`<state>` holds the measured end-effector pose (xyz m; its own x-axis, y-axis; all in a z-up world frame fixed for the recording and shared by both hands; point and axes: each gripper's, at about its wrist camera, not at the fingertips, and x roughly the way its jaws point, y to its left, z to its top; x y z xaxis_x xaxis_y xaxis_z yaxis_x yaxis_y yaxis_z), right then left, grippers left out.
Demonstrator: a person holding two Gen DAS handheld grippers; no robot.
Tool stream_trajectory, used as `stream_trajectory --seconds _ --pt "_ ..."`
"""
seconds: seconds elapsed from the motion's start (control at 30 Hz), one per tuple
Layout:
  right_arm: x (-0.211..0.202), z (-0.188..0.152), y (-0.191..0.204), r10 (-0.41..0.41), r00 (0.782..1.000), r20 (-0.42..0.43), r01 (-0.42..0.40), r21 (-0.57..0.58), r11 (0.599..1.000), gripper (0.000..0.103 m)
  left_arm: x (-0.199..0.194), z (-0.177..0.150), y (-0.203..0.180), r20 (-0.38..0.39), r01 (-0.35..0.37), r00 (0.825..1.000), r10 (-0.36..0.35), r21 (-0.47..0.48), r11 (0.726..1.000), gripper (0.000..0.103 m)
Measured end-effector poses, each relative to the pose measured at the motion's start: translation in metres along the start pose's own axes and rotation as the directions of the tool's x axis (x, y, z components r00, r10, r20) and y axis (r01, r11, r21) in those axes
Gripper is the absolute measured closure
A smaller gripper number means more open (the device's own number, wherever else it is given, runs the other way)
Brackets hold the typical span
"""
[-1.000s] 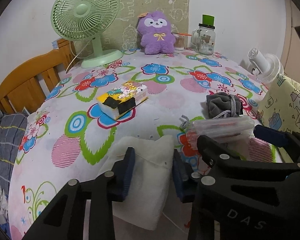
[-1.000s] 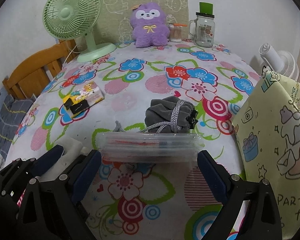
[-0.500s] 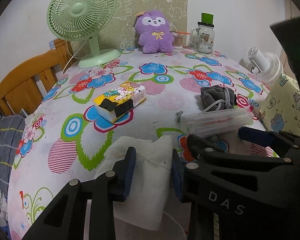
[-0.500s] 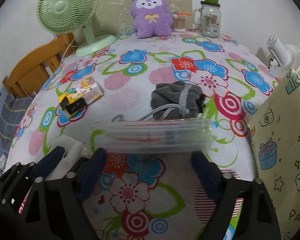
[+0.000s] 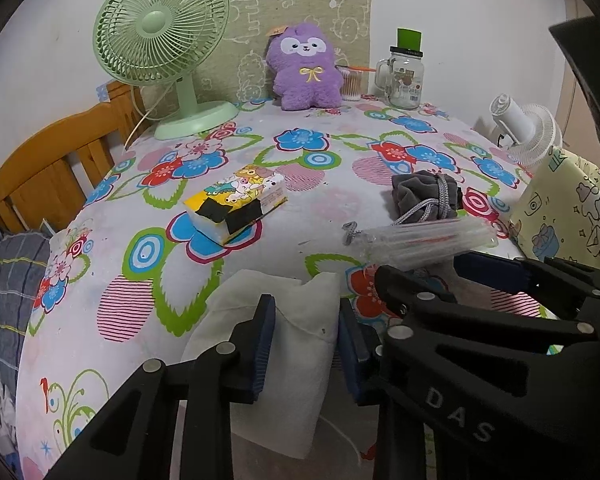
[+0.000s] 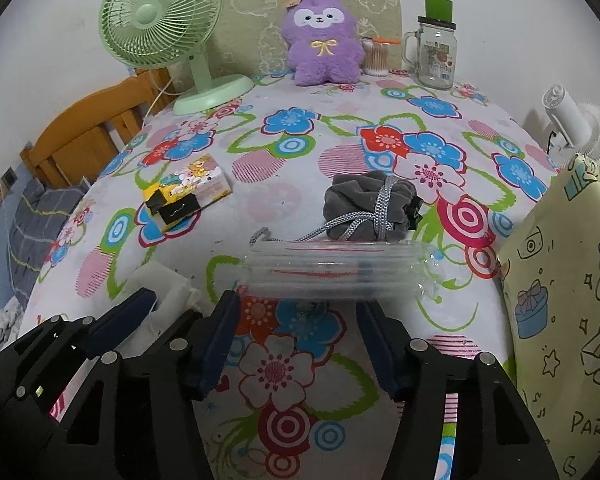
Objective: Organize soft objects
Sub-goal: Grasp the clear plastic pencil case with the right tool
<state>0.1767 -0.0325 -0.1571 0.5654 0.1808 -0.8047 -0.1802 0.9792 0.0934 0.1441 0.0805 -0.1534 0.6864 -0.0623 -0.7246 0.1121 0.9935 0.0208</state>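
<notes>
One white cloth point(image 5: 288, 344) pinched in left tongs point(image 5: 306, 340), right tongs point(image 6: 296, 340) closing, nothing gripped, one grey pouch point(image 6: 370, 204)

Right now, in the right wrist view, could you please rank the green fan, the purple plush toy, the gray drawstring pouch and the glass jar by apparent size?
1. green fan
2. purple plush toy
3. gray drawstring pouch, nearer the camera, so unsure against the plush
4. glass jar

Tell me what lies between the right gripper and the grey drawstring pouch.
In the right wrist view, a clear plastic zip bag lies across the floral tablecloth, just ahead of the right gripper and in front of the grey drawstring pouch.
</notes>
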Motion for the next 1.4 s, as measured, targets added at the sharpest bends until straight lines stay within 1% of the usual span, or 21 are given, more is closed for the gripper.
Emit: stream_trajectory --seconds 0.1,0.2,0.4,0.47,0.63,0.7,0.83,0.93,1.23,1.4 --pt "-0.006 0.001 -0.001 0.016 1.0 0.001 -0.016 -0.001 1.0 0.039 -0.003 0.002 0.001 0.003 0.006 1.0 -0.006 -0.008 1.0 0.076" --pt "-0.012 0.005 0.0 -0.005 1.0 0.011 0.005 -0.022 1.0 0.037 -0.005 0.005 0.001 0.004 0.013 1.0 -0.013 -0.01 1.0 0.079" --pt "-0.017 0.014 -0.004 -0.022 0.999 0.034 0.023 -0.032 0.999 0.023 -0.004 0.016 -0.002 0.011 0.026 1.0 -0.026 -0.004 1.0 0.083" --pt "-0.018 0.017 -0.005 -0.029 0.999 0.046 0.031 -0.028 0.999 0.014 -0.003 0.02 -0.001 0.013 0.029 1.0 -0.029 -0.004 1.0 0.084" --pt "-0.014 0.026 -0.007 -0.051 0.997 0.063 0.052 -0.014 0.999 0.004 0.001 0.028 0.003 0.016 0.023 1.0 -0.023 -0.004 1.0 0.084" --pt "-0.009 0.027 -0.008 -0.052 0.997 0.052 0.052 -0.003 0.999 0.004 0.004 0.028 0.004 0.008 0.025 1.0 -0.025 -0.006 1.0 0.084" --pt "0.008 0.03 -0.013 -0.051 0.999 -0.014 0.052 0.032 0.998 0.004 0.014 0.028 0.004 -0.016 0.034 0.999 -0.034 -0.001 0.999 0.084" --pt "0.017 0.03 -0.014 -0.053 0.998 -0.039 0.054 0.044 0.998 0.004 0.02 0.028 0.004 -0.03 0.04 0.999 -0.04 0.001 0.999 0.084" --pt "0.033 0.029 -0.018 -0.075 0.994 -0.08 0.08 0.055 0.995 0.004 0.026 0.024 0.001 -0.044 0.039 0.998 -0.038 0.02 0.999 0.083" --pt "0.034 0.027 -0.019 -0.078 0.994 -0.082 0.083 0.057 0.995 0.007 0.026 0.024 -0.002 -0.045 0.034 0.998 -0.033 0.032 0.999 0.083"
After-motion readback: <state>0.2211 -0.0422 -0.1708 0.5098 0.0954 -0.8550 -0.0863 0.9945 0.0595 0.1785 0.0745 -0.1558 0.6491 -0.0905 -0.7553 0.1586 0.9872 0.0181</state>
